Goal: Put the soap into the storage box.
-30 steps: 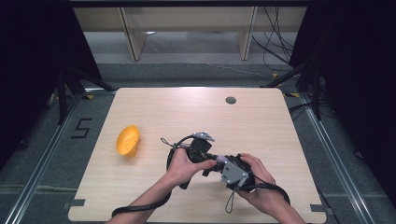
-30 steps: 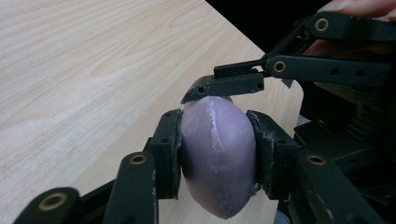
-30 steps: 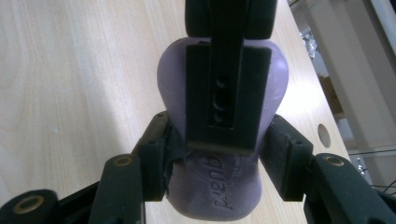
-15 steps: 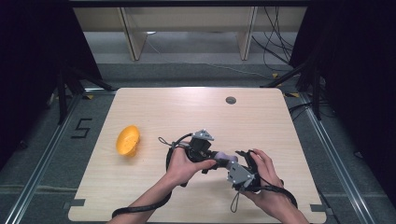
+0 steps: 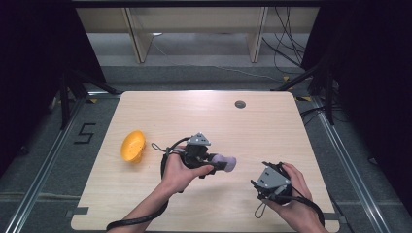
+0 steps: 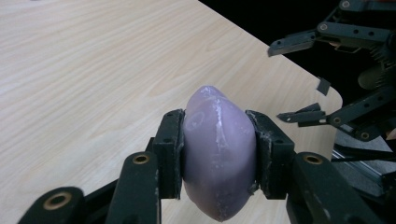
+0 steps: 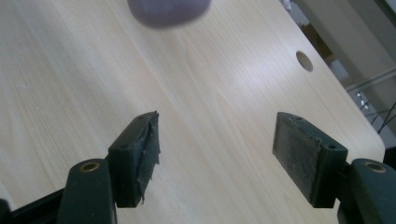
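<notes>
Far left on the wooden table (image 5: 145, 204), an orange bowl (image 5: 132, 145) lies tipped on its side, well apart from the work. Left gripper (image 5: 221, 162) is clamped on a pale purple soap-like lump (image 6: 218, 154), held just above the tabletop near the middle. Both pads (image 6: 170, 149) press its flat sides, and the rounded end sticks out past the tips. The lump looks light and rigid, with a waxy, scuffed skin; probably slick, so it could squirt out if squeezed near the tapered end. Best hold is across the thick middle, as it is taken now. Right gripper (image 7: 215, 158) sits off to the right near the table edge; its jaws have just been closing a little but stand apart with nothing between them, only bare wood below.
</notes>
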A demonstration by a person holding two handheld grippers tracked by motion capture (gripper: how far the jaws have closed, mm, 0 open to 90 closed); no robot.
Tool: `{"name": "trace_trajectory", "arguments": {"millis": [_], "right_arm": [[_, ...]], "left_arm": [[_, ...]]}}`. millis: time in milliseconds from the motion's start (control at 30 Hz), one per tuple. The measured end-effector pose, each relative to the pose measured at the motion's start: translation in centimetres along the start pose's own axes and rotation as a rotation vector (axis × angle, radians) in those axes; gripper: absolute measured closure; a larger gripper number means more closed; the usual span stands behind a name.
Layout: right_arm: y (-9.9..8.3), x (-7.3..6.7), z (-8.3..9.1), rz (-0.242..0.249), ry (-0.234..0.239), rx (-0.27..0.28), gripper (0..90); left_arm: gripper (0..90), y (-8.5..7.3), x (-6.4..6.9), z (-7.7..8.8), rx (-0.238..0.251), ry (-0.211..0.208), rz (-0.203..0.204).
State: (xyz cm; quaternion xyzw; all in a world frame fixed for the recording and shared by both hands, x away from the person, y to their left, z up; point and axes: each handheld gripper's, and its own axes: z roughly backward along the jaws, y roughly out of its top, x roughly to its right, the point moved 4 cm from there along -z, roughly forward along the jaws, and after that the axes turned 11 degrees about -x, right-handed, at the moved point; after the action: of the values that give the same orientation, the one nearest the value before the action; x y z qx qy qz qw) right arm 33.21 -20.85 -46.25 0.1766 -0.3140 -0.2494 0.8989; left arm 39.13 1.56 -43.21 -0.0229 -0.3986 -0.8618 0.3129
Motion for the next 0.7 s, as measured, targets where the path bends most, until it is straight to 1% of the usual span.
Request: {"name": "trace_trajectory", "arguments": {"millis": [33, 67, 100, 133, 167, 200, 233, 267, 333, 367, 400, 433, 467, 500, 567, 600, 633, 667, 700], "right_arm": [[-0.3, 0.0, 0.0, -0.024, 0.000, -0.010, 33.6], [-0.6, 0.1, 0.0, -0.038, 0.003, -0.017, 34.2], [-0.7, 0.2, 0.0, -0.042, 0.003, -0.017, 34.4], [-0.8, 0.4, -0.1, -0.018, 0.006, -0.015, 34.5], [-0.9, 0.3, -0.2, -0.037, 0.013, -0.018, 34.6], [-1.0, 0.3, -0.2, -0.042, 0.016, -0.022, 34.7], [-1.0, 0.3, -0.2, -0.053, 0.018, -0.026, 34.8], [-1.0, 0.2, -0.3, -0.054, 0.021, -0.028, 35.2], [-1.0, 0.2, -0.3, -0.060, 0.024, -0.028, 35.7], [-1.0, 0.2, -0.3, -0.061, 0.029, -0.024, 35.9], [-1.0, 0.3, -0.3, -0.071, 0.037, -0.029, 36.3], [-1.0, 0.2, -0.3, -0.086, 0.037, -0.027, 36.6], [-1.1, 0.2, -0.4, -0.103, 0.049, -0.036, 36.9], [-1.1, 0.2, -0.5, -0.107, 0.046, -0.031, 37.0], [-1.2, 0.1, -0.6, -0.117, 0.060, -0.036, 37.3], [-1.2, 0.1, -0.6, -0.120, 0.062, -0.037, 37.3], [-1.2, 0.1, -0.6, -0.113, 0.065, -0.038, 37.5], [-1.2, 0.0, -0.6, -0.117, 0.067, -0.038, 37.6], [-1.2, 0.0, -0.6, -0.116, 0.070, -0.039, 37.6]], "left_arm": [[58.7, -0.2, -0.1, 0.4, 0.012, 0.003, 0.026], [58.7, -0.4, -0.2, 0.7, 0.019, 0.003, 0.033], [58.8, -0.5, -0.4, 1.0, 0.027, 0.007, 0.041], [58.8, -0.6, -0.5, 1.3, 0.034, 0.015, 0.046], [58.8, -0.8, -0.7, 1.6, 0.038, 0.018, 0.044], [58.7, -0.9, -0.9, 1.8, 0.050, 0.026, 0.050], [58.7, -1.1, -1.1, 2.2, 0.042, 0.037, 0.044], [58.7, -1.2, -1.2, 2.5, 0.043, 0.053, 0.040], [58.7, -1.5, -1.5, 3.2, 0.048, 0.065, 0.036], [58.7, -1.6, -1.7, 3.6, 0.054, 0.079, 0.044], [58.7, -1.7, -1.9, 3.9, 0.053, 0.089, 0.036], [58.7, -1.9, -2.0, 4.3, 0.052, 0.105, 0.036], [58.7, -2.0, -2.2, 4.7, 0.058, 0.119, 0.043], [58.7, -2.2, -2.3, 4.9, 0.059, 0.121, 0.045], [58.8, -2.5, -2.7, 5.6, 0.067, 0.138, 0.045], [58.7, -2.7, -2.9, 5.8, 0.065, 0.139, 0.056], [58.7, -2.9, -3.2, 6.1, 0.071, 0.149, 0.061], [58.7, -3.0, -3.3, 6.3, 0.071, 0.152, 0.057], [58.7, -3.2, -3.5, 6.5, 0.079, 0.149, 0.063]]}}
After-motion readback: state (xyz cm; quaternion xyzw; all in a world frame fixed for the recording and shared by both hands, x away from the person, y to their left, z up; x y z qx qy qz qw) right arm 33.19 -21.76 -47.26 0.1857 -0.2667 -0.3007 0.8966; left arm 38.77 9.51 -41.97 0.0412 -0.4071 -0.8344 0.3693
